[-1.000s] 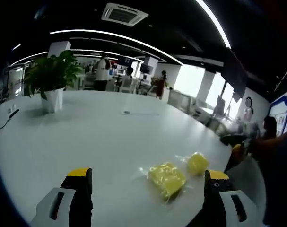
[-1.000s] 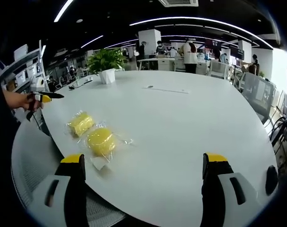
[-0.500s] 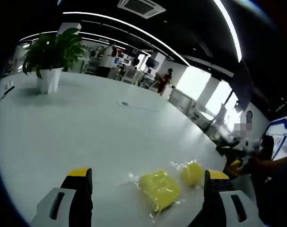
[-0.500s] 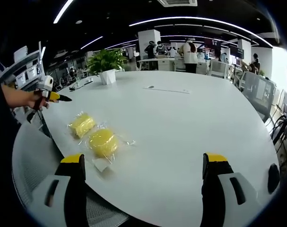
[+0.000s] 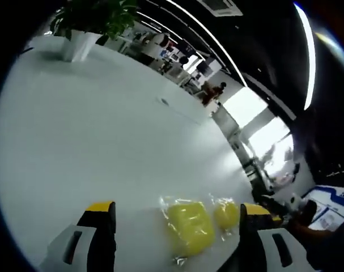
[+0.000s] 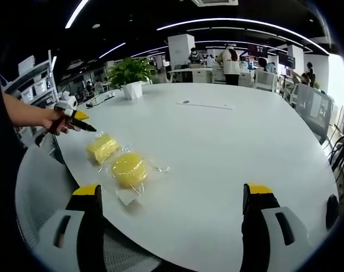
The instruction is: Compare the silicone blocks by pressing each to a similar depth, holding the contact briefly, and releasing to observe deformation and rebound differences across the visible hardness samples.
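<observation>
Yellow silicone blocks, a squarish block and a rounder block, lie bagged and just apart near the white counter edge, within easy reach of both your tools. Your left gripper frames the squarish sample between spread, empty fingers; seen from the right gripper view it angles down beside that block, apparently lining up a press. Your right gripper hangs back, fingers wide and empty, likely awaiting its turn.
</observation>
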